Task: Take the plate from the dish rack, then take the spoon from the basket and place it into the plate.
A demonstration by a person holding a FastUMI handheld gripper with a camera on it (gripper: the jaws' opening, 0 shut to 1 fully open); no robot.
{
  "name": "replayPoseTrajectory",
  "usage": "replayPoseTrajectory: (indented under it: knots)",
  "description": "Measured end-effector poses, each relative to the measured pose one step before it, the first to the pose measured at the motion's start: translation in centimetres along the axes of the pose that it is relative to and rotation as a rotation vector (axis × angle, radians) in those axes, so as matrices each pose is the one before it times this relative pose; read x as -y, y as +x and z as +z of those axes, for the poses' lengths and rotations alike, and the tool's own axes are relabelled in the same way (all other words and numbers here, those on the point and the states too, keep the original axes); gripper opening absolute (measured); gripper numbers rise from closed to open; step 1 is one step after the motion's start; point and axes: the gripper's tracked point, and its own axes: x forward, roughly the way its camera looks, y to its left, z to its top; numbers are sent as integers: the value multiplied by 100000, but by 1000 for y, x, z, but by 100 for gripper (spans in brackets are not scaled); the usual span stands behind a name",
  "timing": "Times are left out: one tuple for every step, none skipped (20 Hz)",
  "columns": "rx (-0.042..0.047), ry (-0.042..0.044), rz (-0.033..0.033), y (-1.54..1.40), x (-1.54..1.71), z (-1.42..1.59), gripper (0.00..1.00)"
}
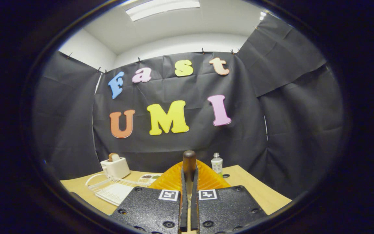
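Spoon sits between the gripper fingers, dark wooden handle end sticking up just past the tips. Both fingers press on the shaft from either side, jaws nearly closed with only the handle's width between them. So: clenched on the spoon, lifted clear of the table.

Handling, my read: light, rigid, wood-like handle, not fragile. Smooth rounded shaft could pivot or slide in a two-point pinch, so the grip wants to stay firm and low-swing. Bowl end is hidden below the fingers, can't tell how much hangs down or its angle. The hold looks to be near the upper shaft; fine for carrying, but a long overhang below means it may swing on release.

Plate is orange, ribbed, lying on the table directly beyond the fingers, just under the spoon. Looks like rigid plastic, light, may skid if the spoon drops hard.

Dish rack is white wire, off to the left of the plate. Toaster stands behind the rack, small bottle behind the plate.

Likely stage: spoon over plate, lower and release remaining.
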Motion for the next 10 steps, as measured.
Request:
replayPoseTrajectory:
  knots:
    - [-857, 331, 997, -651, -724, -494, 9]
    - [-949, 56, 914, -692, -732, -653, 9]
    - [-1058, -352, 833, -575, -653, -665, 9]
    - [-1317, -311, 754, -516, -670, -750, 9]
    - [-1102, 296, 743, -471, -650, -827, 9]
    - [-1284, 913, 591, -379, -699, -842, 9]
    - [-1529, 1186, 709, -309, -600, -1010, 9]
    - [-1425, 1506, 690, -278, -536, -1122, 9]
    - [-1426, 1748, 269, -160, -429, -1158, 9]
    - [-1684, 2050, 692, -61, -426, -1192, 9]
